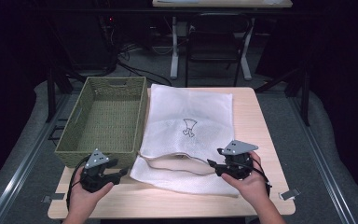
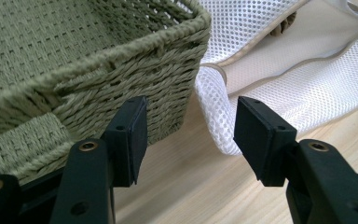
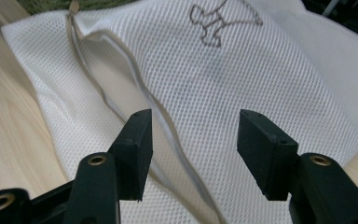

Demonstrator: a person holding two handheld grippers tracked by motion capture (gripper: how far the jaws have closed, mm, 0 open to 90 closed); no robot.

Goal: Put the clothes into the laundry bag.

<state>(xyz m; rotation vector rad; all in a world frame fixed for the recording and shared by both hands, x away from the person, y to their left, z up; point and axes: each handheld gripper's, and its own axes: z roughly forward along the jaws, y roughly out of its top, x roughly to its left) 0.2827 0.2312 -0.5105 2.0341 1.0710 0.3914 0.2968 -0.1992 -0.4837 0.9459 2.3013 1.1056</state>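
Pale wooden table point(image 1: 256, 121) in a dark room, grey floor on both sides, a black chair point(image 1: 216, 39) and trailing cables beyond its far edge. On the left half, reaching the far left corner, a green woven basket point(image 1: 103, 116); just beside it, over the middle of the table toward the near edge, a white mesh laundry bag point(image 1: 186, 135) with a small dark printed figure. Left gripper point(image 1: 121, 175) held near the front left corner, jaws apart and gripping nothing. Right gripper point(image 1: 213, 165) over the bag's near right part, jaws likewise apart and bare. From the left gripper view: coarse basket weave and the bag's near left corner resting on bare wood. From the right gripper view: a beige-trimmed opening point(image 3: 121, 93) gaping along the bag.
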